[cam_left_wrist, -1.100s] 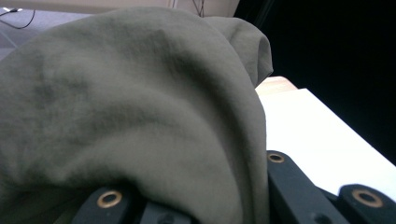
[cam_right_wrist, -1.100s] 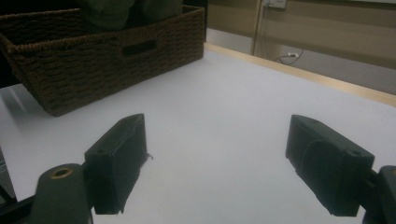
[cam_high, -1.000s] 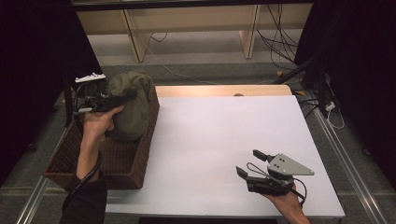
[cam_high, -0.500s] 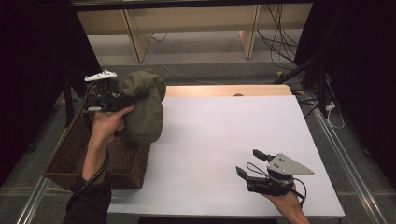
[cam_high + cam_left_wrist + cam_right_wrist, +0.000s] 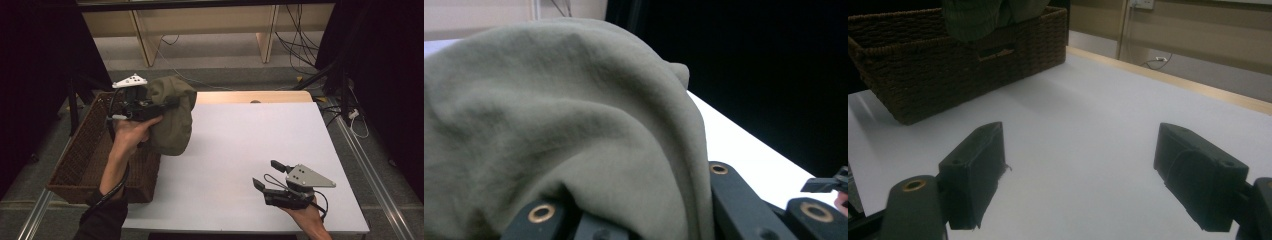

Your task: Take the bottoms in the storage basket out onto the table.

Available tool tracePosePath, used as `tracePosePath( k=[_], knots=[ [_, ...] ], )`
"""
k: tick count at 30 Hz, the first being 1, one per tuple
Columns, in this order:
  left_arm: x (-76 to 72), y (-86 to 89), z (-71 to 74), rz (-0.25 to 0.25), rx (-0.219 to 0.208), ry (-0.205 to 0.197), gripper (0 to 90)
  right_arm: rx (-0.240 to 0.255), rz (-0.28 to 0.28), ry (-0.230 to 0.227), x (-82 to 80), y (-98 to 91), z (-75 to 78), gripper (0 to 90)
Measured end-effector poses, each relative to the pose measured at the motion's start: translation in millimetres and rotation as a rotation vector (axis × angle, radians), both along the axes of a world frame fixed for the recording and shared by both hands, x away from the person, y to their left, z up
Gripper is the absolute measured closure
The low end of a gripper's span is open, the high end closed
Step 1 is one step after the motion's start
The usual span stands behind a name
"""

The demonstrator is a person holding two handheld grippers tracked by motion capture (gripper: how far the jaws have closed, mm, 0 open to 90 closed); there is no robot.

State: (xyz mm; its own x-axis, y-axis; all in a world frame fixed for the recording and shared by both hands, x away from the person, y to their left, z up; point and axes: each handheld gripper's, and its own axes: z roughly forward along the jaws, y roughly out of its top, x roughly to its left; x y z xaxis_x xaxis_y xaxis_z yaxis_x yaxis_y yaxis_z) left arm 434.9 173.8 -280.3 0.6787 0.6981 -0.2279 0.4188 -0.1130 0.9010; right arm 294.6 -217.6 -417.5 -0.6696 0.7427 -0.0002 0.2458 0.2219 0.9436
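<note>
An olive-green cloth (image 5: 172,117) hangs in a bunch from my left gripper (image 5: 170,104), which is shut on it above the right rim of a brown wicker basket (image 5: 85,160). Up close, the cloth (image 5: 559,130) drapes over the left gripper's black jaws and hides their tips. My right gripper (image 5: 268,175) rests low over the white table (image 5: 250,135) near its front right, open, with nothing between its fingers (image 5: 975,172). From there the basket (image 5: 938,75) stands ahead at the left, the cloth (image 5: 988,15) hanging over it.
The table's far edge is a bare wooden strip (image 5: 250,96). Beyond it are wooden furniture legs (image 5: 142,42) and loose cables (image 5: 295,45) on the floor. Metal rails (image 5: 370,175) run along the table's right side.
My left gripper has lifted the cloth out of the basket and carried it up and to the right, toward the table. The right gripper has stayed still.
</note>
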Motion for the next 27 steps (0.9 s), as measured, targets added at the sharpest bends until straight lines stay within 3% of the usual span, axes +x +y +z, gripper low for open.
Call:
tracePosePath(
  k=[8, 14, 19, 27],
  knots=[
    [0.9, -26.2, -4.3, -0.05, 0.021, 0.007, 81.1, 0.004, 0.001, -0.001, 0.5, -0.2, -0.3, 21.6],
    [-2.5, -40.7, -3.6, -0.101, 0.015, 0.005, 81.2, 0.005, 0.001, 0.0, 0.7, -0.6, -0.4, 21.6],
    [-6.5, -61.4, -4.1, -0.176, 0.015, 0.008, 81.2, 0.006, -0.001, 0.0, 0.5, -0.3, -0.4, 21.6],
    [-7.9, -79.2, -7.6, -0.226, 0.007, 0.021, 81.2, 0.006, -0.009, -0.002, 0.3, -2.6, 0.3, 21.7]
  ],
)
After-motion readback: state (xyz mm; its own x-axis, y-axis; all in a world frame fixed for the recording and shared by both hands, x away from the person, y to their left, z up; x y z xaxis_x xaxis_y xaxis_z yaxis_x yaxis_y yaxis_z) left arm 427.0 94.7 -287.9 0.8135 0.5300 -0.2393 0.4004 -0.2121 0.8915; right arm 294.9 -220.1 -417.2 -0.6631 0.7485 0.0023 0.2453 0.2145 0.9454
